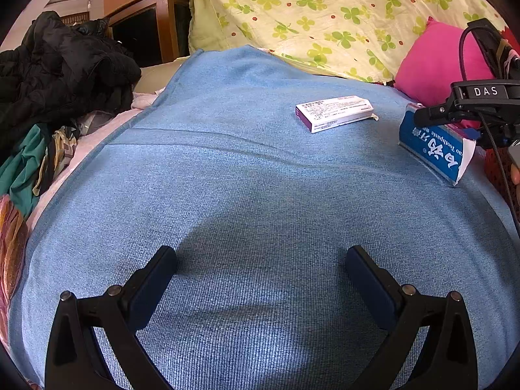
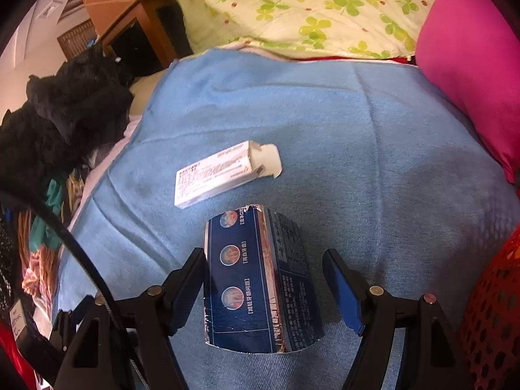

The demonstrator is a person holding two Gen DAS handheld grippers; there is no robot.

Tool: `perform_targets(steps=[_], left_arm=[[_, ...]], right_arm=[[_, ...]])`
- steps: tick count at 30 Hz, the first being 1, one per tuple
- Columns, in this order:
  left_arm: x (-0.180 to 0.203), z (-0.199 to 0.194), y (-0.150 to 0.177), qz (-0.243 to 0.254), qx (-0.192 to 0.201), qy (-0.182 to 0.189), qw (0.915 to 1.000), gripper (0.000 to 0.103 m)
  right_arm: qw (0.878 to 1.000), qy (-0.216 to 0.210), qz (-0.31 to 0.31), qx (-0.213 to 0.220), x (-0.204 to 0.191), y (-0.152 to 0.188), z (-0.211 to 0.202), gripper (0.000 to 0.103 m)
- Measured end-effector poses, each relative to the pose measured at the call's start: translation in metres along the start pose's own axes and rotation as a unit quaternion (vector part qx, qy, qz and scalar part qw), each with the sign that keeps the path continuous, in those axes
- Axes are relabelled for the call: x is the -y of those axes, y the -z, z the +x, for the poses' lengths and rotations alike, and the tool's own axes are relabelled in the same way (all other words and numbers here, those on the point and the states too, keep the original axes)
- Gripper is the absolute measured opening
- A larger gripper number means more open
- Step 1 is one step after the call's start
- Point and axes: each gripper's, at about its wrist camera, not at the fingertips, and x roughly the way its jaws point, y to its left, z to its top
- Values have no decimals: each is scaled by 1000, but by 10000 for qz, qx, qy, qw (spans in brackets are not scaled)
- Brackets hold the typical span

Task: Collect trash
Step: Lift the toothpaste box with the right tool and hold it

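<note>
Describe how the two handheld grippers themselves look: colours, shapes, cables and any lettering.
Both are matte black plastic frames with triangular cut-outs and round silver pivot pins. The left gripper and right gripper each carry two flat dark-blue finger pads. From the left wrist view, the right gripper's body shows white "DAS" lettering and a thin black cable. No sleeves visible.
</note>
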Motion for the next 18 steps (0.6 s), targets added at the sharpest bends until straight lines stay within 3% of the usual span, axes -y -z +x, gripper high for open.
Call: perform_targets(steps=[3,5,18], left_arm=[[0,0,0,0,1,0,10000,103],[0,0,0,0,1,-1,10000,103],[0,0,0,0,5,-5,10000,103]], right_arm=[[9998,-47,127,121,7,0,-4,74],[9997,-27,119,210,9,-1,-7,55],[9991,26,130,397,13,-6,-17,47]])
